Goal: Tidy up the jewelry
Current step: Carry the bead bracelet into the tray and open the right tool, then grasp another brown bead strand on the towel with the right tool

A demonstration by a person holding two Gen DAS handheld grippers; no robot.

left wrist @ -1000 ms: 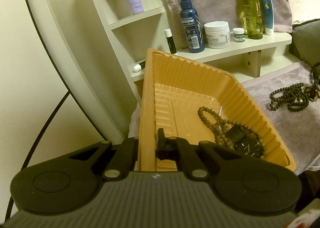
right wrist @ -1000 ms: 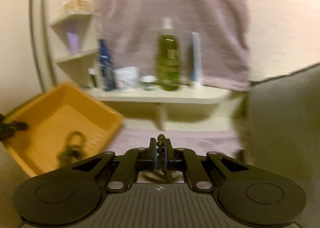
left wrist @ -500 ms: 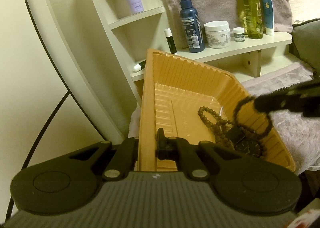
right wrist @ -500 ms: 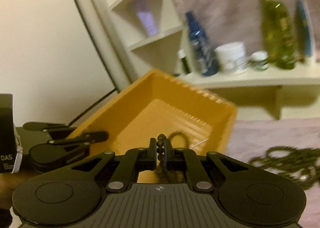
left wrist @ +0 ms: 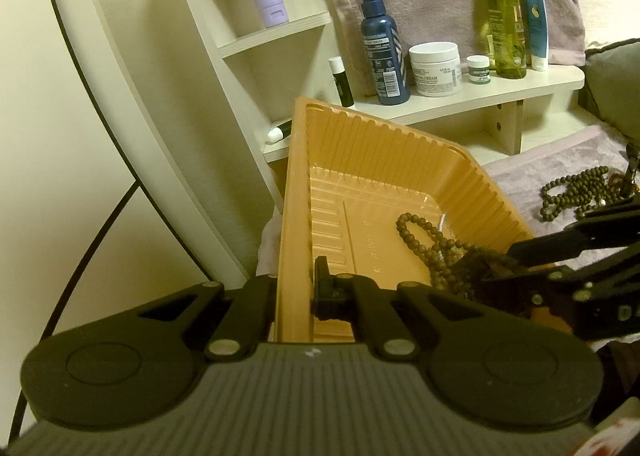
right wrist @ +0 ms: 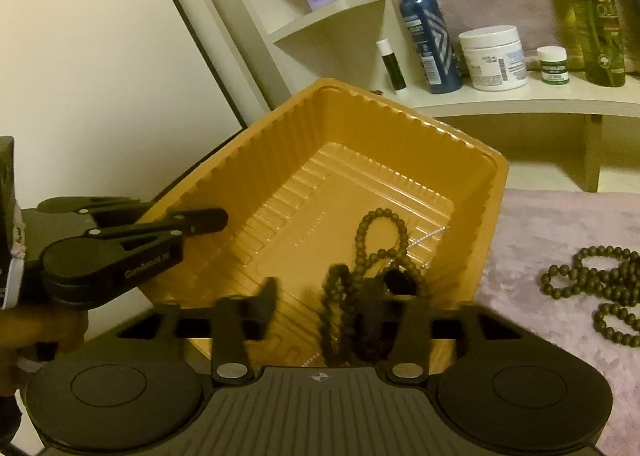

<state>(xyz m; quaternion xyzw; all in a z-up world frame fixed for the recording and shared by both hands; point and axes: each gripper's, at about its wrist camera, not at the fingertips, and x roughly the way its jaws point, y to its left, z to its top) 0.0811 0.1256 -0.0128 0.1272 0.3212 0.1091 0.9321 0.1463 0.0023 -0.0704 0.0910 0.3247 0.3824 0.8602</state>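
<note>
Dropping a bead bracelet into the orange tray, right gripper spread open above it. Left gripper is clamped on the tray's near-left rim. Beads may snag on a finger. More beads lie far right on the cloth; bottles behind, nothing blocking.
</note>
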